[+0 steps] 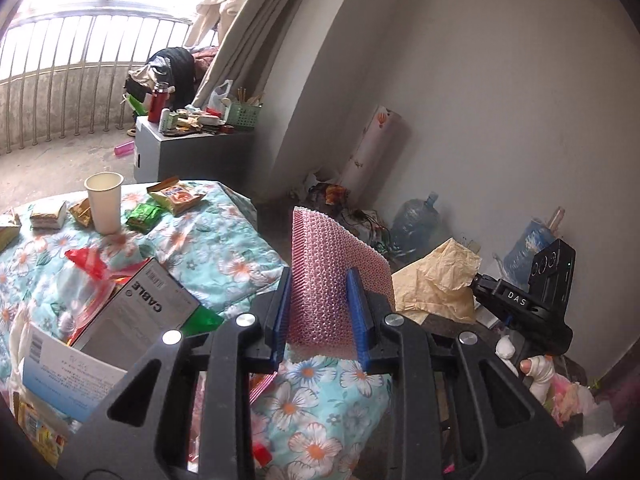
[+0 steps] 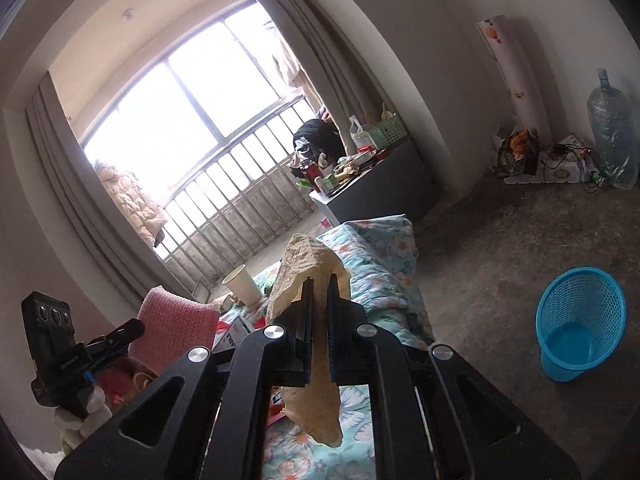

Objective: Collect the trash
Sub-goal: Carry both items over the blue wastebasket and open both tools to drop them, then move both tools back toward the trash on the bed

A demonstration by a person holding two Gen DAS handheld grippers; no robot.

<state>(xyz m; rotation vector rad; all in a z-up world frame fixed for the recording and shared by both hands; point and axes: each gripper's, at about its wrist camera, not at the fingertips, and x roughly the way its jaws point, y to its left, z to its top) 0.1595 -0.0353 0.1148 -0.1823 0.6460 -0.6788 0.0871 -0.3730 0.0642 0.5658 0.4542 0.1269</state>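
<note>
Pink foam (image 1: 336,284) clamped in left hand-held gripper (image 1: 320,304).

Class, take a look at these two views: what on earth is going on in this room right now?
A person is clearing rubbish off a flowered quilt with a handheld gripper in each hand. The left gripper is clamped on a pink foam sheet, and the right gripper is shut on a crumpled tan paper. Both pieces are lifted clear of the quilt. A blue basket stands on the floor, with no trash visible inside. A paper cup, snack wrappers and a cable box remain on the quilt.
</note>
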